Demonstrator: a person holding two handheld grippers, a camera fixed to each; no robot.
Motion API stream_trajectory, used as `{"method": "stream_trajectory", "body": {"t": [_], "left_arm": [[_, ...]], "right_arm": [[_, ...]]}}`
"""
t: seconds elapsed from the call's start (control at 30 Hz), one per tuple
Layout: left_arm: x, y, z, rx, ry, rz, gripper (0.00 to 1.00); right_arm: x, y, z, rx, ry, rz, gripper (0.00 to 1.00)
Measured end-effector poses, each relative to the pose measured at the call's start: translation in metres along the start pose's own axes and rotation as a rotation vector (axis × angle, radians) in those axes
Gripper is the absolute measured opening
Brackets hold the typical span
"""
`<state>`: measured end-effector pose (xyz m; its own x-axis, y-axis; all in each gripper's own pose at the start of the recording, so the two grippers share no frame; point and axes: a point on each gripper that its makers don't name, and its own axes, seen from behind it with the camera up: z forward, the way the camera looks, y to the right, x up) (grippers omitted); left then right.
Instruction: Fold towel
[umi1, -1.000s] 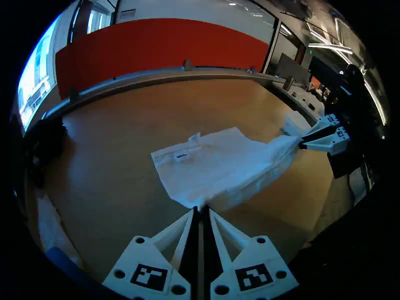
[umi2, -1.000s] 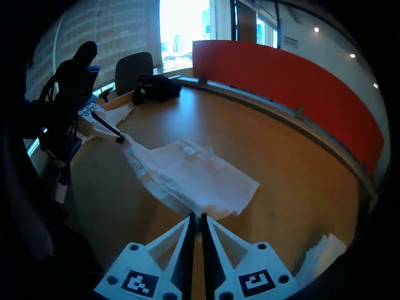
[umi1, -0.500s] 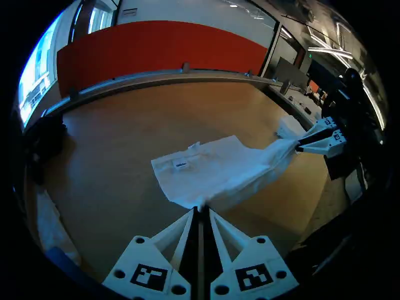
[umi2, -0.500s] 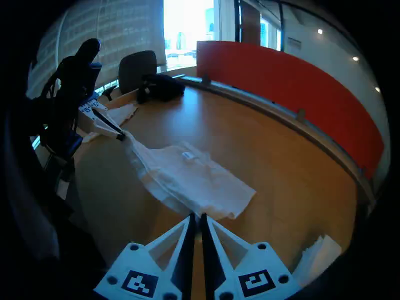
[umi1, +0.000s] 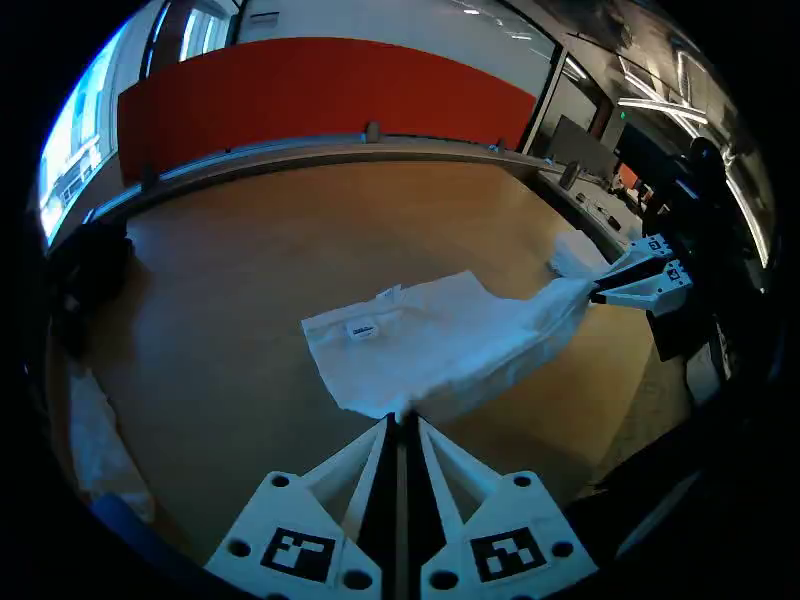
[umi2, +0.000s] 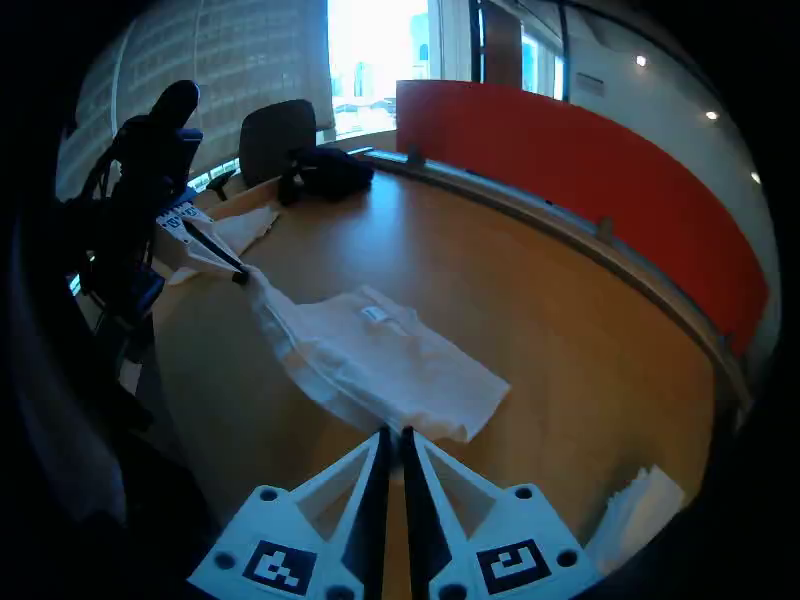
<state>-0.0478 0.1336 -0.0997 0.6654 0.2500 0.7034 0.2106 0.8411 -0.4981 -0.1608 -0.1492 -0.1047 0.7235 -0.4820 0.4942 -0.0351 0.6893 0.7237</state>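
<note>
Our left hand-held gripper (umi1: 403, 418) and right hand-held gripper (umi2: 395, 432) each pinch the limp, rumpled white towel (umi1: 440, 335) on the smooth wooden table (umi1: 250, 250).

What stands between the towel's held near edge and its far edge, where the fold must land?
Nothing visible does. The left gripper and right gripper each pinch a near corner of the towel; the cloth ahead lies bare on the table. The dark bag sits far off.

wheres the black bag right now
In the right gripper view, the black bag sits at the far left end of the wooden table, beside the chair by the window, well beyond the white towel.
</note>
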Motion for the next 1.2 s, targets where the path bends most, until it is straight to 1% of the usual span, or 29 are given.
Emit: {"method": "stream_trajectory", "body": {"t": [0.1,0.27,0.7,0.9,1.2], "left_arm": [[0.0,-0.001,0.001,-0.001,0.001,-0.005,0.05],[-0.001,-0.004,0.008,0.002,-0.001,-0.011,0.05],[-0.002,-0.018,0.039,0.016,-0.001,-0.055,0.05],[0.0,-0.026,0.053,0.029,-0.001,-0.061,0.05],[0.006,-0.035,0.069,0.04,-0.003,-0.058,0.05]], "right_arm": [[-0.001,0.001,0.001,-0.002,-0.005,0.0,0.09],[-0.003,0.004,0.006,-0.006,-0.012,-0.001,0.09],[-0.012,0.023,0.031,-0.02,-0.046,0.009,0.09],[-0.015,0.035,0.043,-0.028,-0.061,0.012,0.09],[-0.018,0.049,0.059,-0.033,-0.075,0.02,0.09]]}}
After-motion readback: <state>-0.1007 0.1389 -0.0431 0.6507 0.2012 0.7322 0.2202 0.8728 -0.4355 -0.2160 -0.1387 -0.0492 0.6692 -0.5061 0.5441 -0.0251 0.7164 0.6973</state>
